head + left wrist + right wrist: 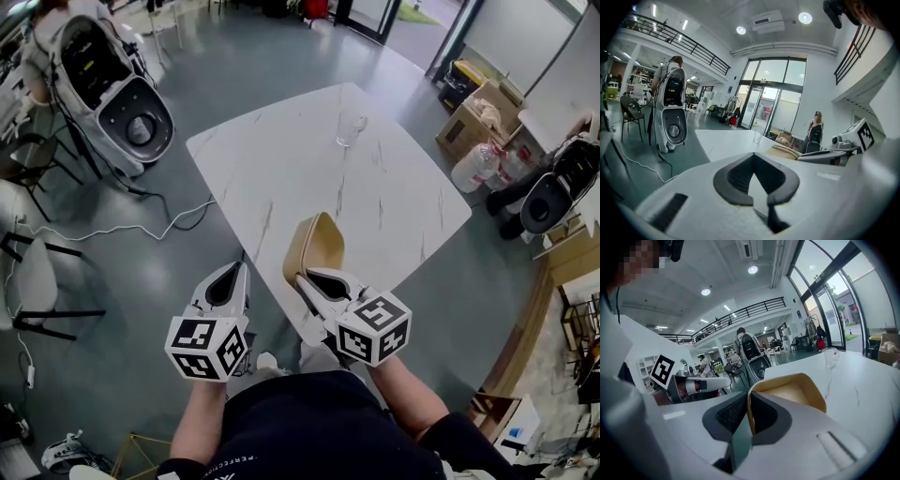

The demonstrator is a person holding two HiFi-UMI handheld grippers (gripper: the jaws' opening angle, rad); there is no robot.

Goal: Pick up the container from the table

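Observation:
A tan, rounded container (314,246) stands tilted over the near edge of the white marble table (394,206). My right gripper (302,277) is shut on its near wall, one pad inside and one outside. In the right gripper view the container (792,390) fills the space ahead of the gripper (746,413). My left gripper (240,270) hangs off the table's left corner, shut and holding nothing. It shows in the right gripper view as a white beak (701,384). The left gripper view catches the container (785,151) to the right. Whether the container's base touches the table is hidden.
A clear drinking glass (349,127) stands near the table's far edge. A white and grey machine (112,89) sits on the floor at the upper left, with a cable (141,230) trailing from it. Cardboard boxes (473,117) and a water jug (478,164) lie right of the table.

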